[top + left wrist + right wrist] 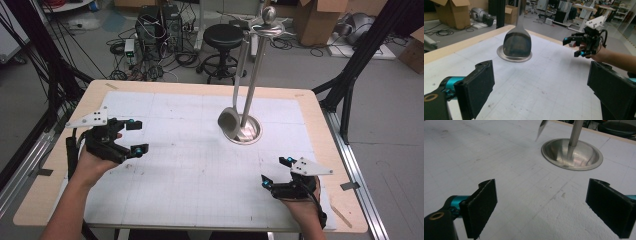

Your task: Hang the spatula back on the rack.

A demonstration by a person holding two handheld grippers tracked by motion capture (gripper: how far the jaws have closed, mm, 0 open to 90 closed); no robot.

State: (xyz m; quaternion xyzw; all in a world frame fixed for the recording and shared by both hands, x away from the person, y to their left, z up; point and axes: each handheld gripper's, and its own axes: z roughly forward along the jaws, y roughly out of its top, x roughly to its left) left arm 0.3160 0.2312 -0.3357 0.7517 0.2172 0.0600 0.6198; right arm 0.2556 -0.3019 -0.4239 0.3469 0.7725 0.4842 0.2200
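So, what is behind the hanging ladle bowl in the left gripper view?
The ladle hangs in front of the round metal base of the stand. The base's rim shows around the ladle; its middle and the pole's foot are covered.

A ladle (229,121) hangs beside the stand's pole (254,75), over its base (248,132), mid-table (150,87).

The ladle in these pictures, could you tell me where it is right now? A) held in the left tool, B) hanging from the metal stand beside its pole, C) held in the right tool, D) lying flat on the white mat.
B: the ladle hangs from the top of the metal stand, its bowl just above the round base, while the left tool and right tool are both open and apart from it.
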